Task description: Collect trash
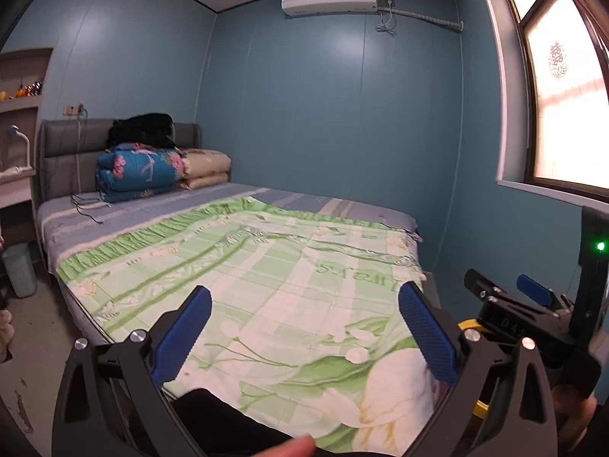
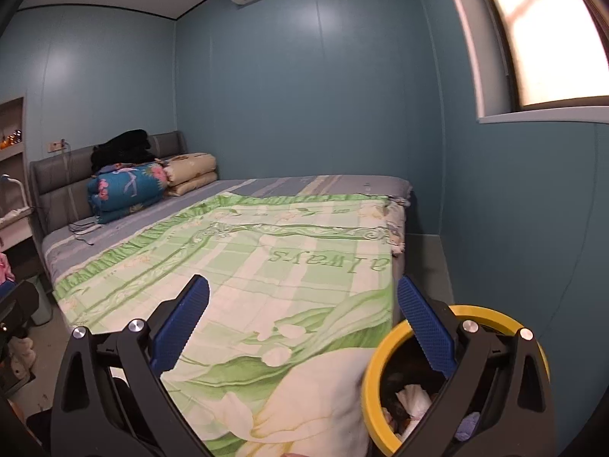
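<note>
Trash (image 2: 415, 400) fills the yellow-rimmed bin (image 2: 371, 377) beside the bed (image 2: 266, 266) — left gripper (image 1: 304, 327) and right gripper (image 2: 302, 323) both spread apart, holding nothing.

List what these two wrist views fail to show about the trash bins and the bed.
- Yellow-rimmed bin: right wrist view shows crumpled paper inside, but the right gripper and the frame edge cover much of it; its depth is hidden.
- Same bin in the left wrist view: only slivers of the rim show behind the left gripper.
- Pale bin by the bed: contents not visible, cut off by the left edge.
- Floor beyond the bed: hidden.
</note>
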`<state>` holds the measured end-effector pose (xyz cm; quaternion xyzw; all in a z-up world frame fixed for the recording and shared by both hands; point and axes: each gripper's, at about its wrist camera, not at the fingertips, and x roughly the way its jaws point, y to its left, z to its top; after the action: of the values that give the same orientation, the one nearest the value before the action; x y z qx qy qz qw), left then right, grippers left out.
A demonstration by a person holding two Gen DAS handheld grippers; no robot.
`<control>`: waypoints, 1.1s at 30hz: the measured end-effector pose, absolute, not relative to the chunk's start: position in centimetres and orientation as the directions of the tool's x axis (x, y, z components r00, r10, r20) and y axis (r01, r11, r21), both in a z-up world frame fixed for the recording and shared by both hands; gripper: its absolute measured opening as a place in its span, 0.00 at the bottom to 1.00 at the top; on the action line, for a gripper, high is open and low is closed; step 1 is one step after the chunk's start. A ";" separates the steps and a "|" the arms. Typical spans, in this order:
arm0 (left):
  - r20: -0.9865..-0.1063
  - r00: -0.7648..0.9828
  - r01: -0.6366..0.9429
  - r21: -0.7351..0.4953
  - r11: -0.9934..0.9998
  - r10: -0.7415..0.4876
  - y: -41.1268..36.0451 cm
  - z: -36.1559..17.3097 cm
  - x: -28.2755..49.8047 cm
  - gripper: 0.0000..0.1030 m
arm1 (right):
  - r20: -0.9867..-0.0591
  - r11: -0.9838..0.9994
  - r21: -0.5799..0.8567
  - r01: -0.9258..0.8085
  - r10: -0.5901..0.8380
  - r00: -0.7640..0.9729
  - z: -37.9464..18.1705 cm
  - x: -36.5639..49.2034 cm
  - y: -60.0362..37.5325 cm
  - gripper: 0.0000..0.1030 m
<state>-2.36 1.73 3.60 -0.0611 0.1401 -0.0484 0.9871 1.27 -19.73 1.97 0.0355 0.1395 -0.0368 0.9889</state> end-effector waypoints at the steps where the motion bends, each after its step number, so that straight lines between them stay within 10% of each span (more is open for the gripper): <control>1: -0.275 0.954 0.084 -0.142 0.986 -0.121 1.7 3.5 -2.4 0.92 | -0.277 0.995 0.058 0.087 -0.067 0.958 1.9 1.1 -19.8 0.92; 33: -0.270 0.956 0.071 -0.151 0.986 -0.111 1.4 2.7 -3.4 0.92 | -0.361 0.989 0.117 0.092 -0.043 0.931 0.1 1.5 -20.6 0.92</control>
<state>-3.40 1.36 2.70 -0.0697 0.1403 -0.0461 0.9866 1.51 -20.64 0.09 0.0663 0.1820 -0.0345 0.9805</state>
